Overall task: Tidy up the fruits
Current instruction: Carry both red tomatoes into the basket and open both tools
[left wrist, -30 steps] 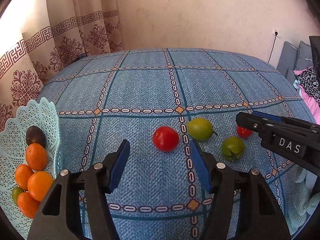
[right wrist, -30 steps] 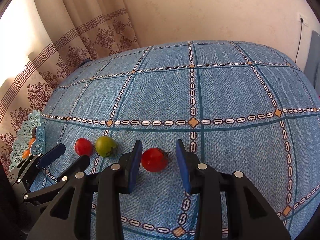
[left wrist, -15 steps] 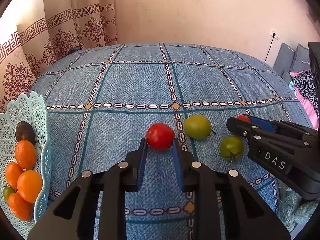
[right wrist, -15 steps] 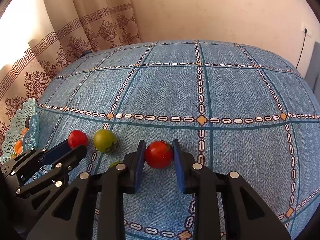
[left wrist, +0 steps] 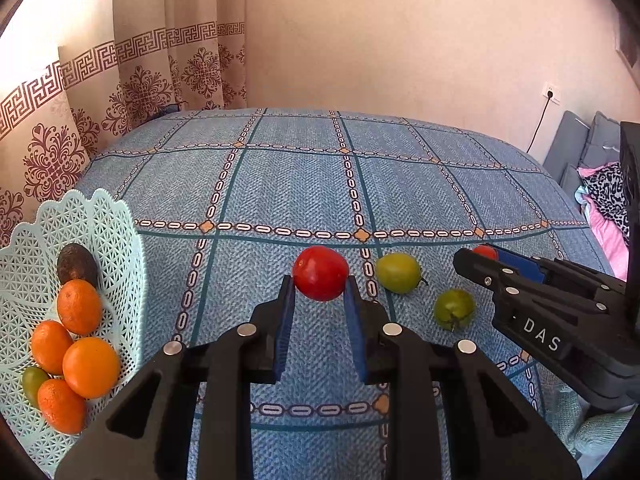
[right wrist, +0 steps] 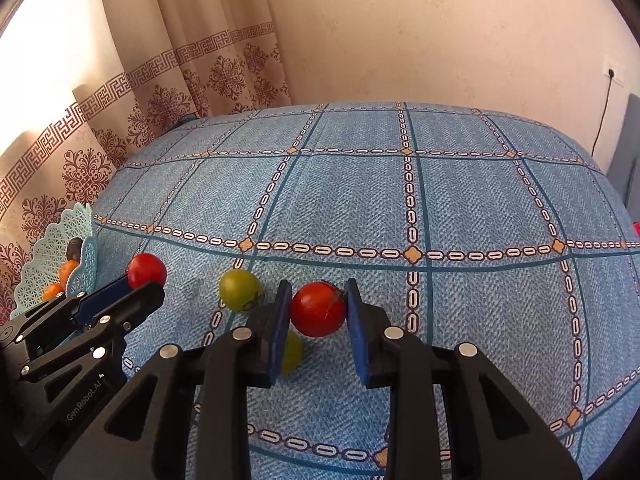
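left wrist view: the left gripper (left wrist: 320, 308) is closed tight on a red tomato (left wrist: 320, 273), one blue pad on each side. the tomato sits up above the blue cloth (left wrist: 288, 184). the basket (left wrist: 116, 240) with oranges (left wrist: 90, 367) is far to the left of that tomato. two green tomatoes (left wrist: 398, 273) lie just right of it.

right wrist view: the right gripper (right wrist: 319, 322) squeezes a second red tomato (right wrist: 318, 309). a green one lies just left of it, the basket far left.
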